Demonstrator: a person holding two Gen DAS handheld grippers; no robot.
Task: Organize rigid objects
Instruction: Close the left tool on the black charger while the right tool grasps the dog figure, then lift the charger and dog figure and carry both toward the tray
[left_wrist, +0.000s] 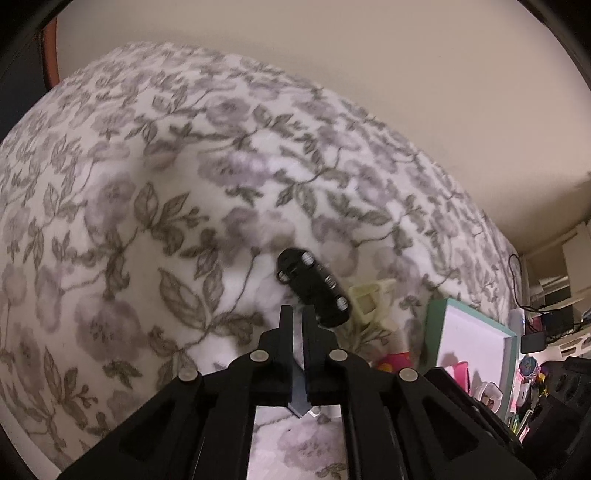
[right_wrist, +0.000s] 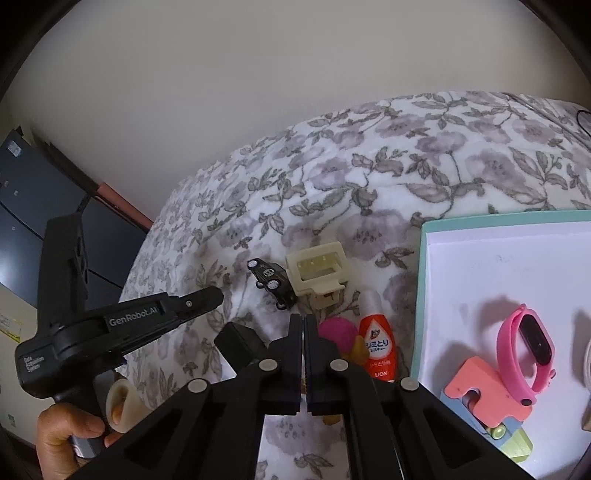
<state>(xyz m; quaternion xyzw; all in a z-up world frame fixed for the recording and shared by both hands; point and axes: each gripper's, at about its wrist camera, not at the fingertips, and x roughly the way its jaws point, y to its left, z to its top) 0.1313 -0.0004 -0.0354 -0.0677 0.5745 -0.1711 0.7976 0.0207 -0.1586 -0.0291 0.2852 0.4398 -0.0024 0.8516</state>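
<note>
Left gripper (right_wrist: 218, 295) clenched, nothing in it, tips just left of the small black toy car (right_wrist: 272, 281), which lies belly-up on the floral fleece blanket (right_wrist: 369, 177). Cream plastic clip-shaped piece (right_wrist: 317, 267) sits just right of the car; right gripper (right_wrist: 303, 319) also pinched closed and empty, hovering near both. Further right: red-capped LION stain-remover bottle (right_wrist: 377, 347), then teal-rimmed white box (right_wrist: 423, 280) holding a pink wristband watch (right_wrist: 524, 354).
</note>
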